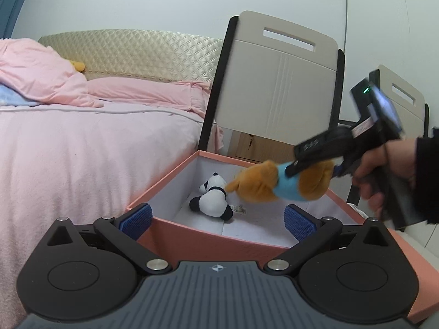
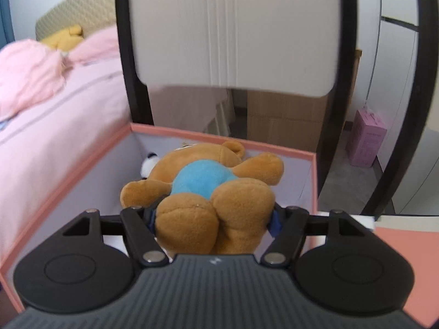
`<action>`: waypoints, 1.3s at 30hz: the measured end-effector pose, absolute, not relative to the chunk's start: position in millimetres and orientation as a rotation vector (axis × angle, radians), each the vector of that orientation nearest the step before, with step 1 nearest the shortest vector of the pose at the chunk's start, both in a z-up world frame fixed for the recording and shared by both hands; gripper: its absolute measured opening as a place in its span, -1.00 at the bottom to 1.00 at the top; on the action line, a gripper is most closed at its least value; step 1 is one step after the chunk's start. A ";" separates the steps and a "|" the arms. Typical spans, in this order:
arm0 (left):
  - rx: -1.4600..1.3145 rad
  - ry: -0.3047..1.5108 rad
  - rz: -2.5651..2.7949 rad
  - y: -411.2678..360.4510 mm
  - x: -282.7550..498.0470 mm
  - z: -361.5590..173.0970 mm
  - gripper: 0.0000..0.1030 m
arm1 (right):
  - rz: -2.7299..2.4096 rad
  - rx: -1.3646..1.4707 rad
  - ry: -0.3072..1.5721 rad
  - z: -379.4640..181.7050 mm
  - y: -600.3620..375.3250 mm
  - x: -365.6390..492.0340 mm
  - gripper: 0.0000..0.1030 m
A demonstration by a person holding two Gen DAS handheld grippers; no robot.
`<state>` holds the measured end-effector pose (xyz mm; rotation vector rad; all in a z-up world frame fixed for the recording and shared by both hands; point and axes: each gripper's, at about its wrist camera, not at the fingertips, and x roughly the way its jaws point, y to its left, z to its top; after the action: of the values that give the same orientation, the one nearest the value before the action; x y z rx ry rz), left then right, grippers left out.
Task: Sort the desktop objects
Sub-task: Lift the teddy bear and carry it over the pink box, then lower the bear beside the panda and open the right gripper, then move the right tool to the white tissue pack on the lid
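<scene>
A pink storage box [image 1: 192, 242] with a white inside stands open in front of both grippers. A small panda plush [image 1: 212, 201] lies on its floor. My right gripper [image 1: 307, 168] is shut on a brown teddy bear in a blue shirt [image 1: 277, 183] and holds it in the air over the box. In the right wrist view the bear [image 2: 208, 197] fills the space between the jaws of the gripper [image 2: 215, 219], above the box [image 2: 82, 161], with the panda [image 2: 148, 164] partly hidden behind it. My left gripper [image 1: 218, 220] is open and empty at the box's near wall.
A bed with pink bedding [image 1: 82, 148] lies to the left of the box, with a yellow plush [image 1: 79, 65] by the headboard. A chair with a beige back [image 1: 279, 82] stands behind the box. A pink carton [image 2: 366, 144] stands on the floor at right.
</scene>
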<state>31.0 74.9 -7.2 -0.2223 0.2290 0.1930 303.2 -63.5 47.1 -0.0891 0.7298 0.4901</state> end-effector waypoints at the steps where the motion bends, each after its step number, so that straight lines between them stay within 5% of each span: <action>1: -0.220 0.229 0.193 74.5 31.0 -7.2 1.00 | 0.486 -0.107 0.737 42.3 -59.6 306.3 0.36; 11: -0.203 0.237 0.186 70.7 31.2 -8.3 1.00 | 0.459 -0.182 0.869 -5.9 -55.4 318.3 0.52; 17: -0.198 0.238 0.175 68.6 31.0 -9.1 1.00 | 0.505 -0.091 0.841 10.5 -70.9 307.5 0.85; 30: -0.144 0.217 0.156 52.3 29.4 -8.8 1.00 | 0.539 0.018 0.468 80.7 -158.3 178.7 1.00; 39: -0.125 0.201 0.151 44.2 26.3 -7.6 1.00 | 0.469 0.106 0.320 46.2 -226.7 92.4 1.00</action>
<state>26.3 44.2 -7.6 -0.1249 0.2006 0.1507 92.4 -226.7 46.2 0.1055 0.3198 0.4690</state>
